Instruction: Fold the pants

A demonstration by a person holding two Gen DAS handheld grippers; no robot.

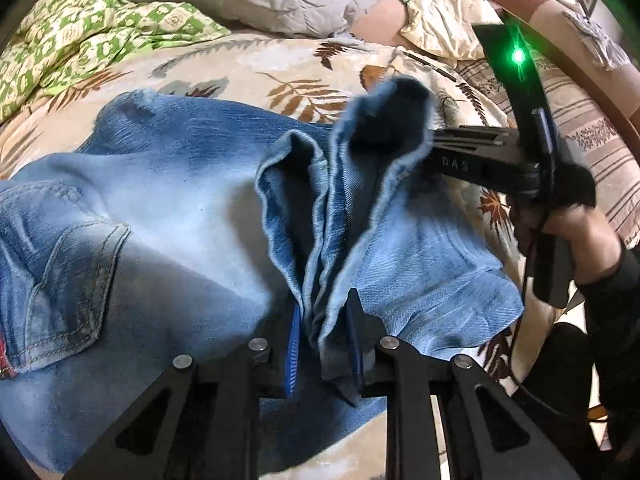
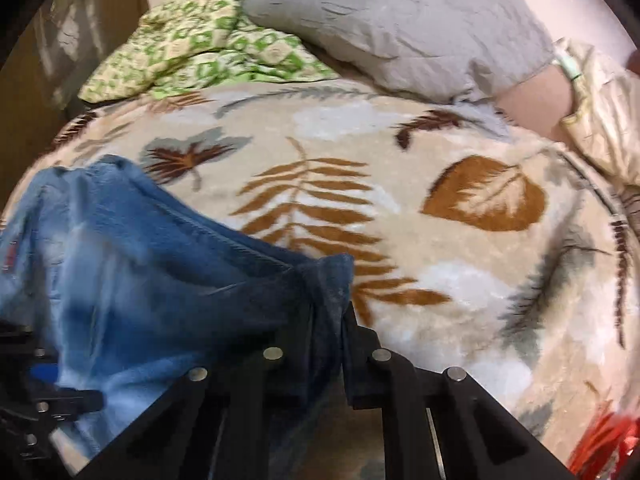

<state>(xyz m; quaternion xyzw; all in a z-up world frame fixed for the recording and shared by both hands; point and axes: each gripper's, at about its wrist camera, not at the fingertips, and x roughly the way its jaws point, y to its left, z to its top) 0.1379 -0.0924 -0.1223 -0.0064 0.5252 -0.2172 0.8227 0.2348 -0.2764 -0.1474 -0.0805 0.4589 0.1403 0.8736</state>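
1. Only the left wrist view shows both tongs at once: the left tongs at the bottom edge and the right tongs reaching in from the right, with a hand in a dark sleeve on their handle and a green light glowing on their body.
2. Only the left wrist view shows the back pocket of the pants, stitched and faded; the right wrist view shows the blanket's far stretch and a red patch at its lower right corner.
3. The pants are one pair of washed blue denim, pale in the middle and darker at the seams, lying on the bed over a plush cream blanket printed with brown and grey leaves.
4. Two leg hems stand bunched upright side by side, their openings dark inside.
5. The left tongs are clenched on the gathered denim of the hems, cloth squeezed between the blue-lined pads.
6. In the right wrist view the right tongs are clamped on a dark fold of the same denim.
7. Behind lie one grey quilted pillow, one crumpled green-and-cream patterned cloth, and cream bedding to the right.
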